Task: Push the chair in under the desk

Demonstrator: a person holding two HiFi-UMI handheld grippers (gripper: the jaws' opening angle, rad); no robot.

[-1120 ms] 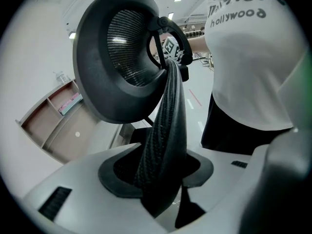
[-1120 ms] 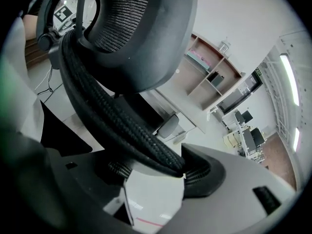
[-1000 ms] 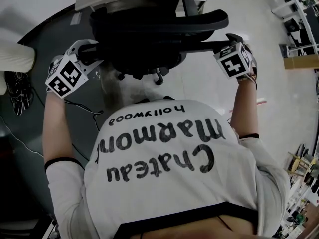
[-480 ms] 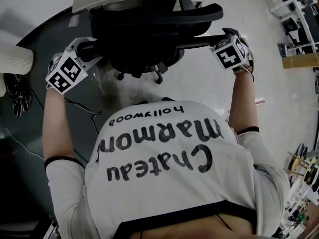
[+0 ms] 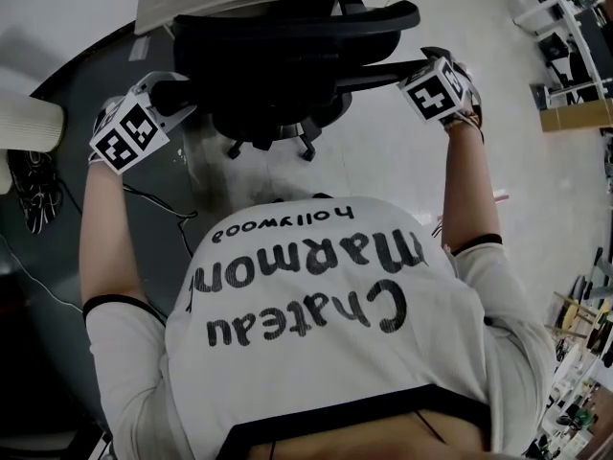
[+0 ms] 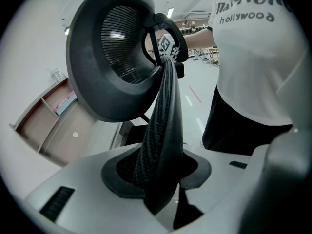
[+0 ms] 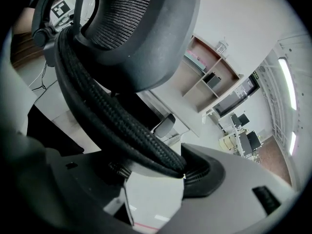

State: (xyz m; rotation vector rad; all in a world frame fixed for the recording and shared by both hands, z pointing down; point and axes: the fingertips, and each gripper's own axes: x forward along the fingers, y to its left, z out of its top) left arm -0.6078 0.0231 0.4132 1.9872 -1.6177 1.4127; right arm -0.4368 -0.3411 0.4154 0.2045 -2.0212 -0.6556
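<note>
Black: one chair point(image 5: 287, 56), its back pinched by two grippers, left gripper point(image 5: 170, 94) closing, right gripper point(image 5: 423, 67) clamped.

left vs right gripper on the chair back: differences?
The left gripper grips the chair back at its left edge, jaws closing; the right gripper grips its right edge, jaws wider apart. Left is over dark floor, right over pale floor. Both have the black rim between their jaws.
</note>
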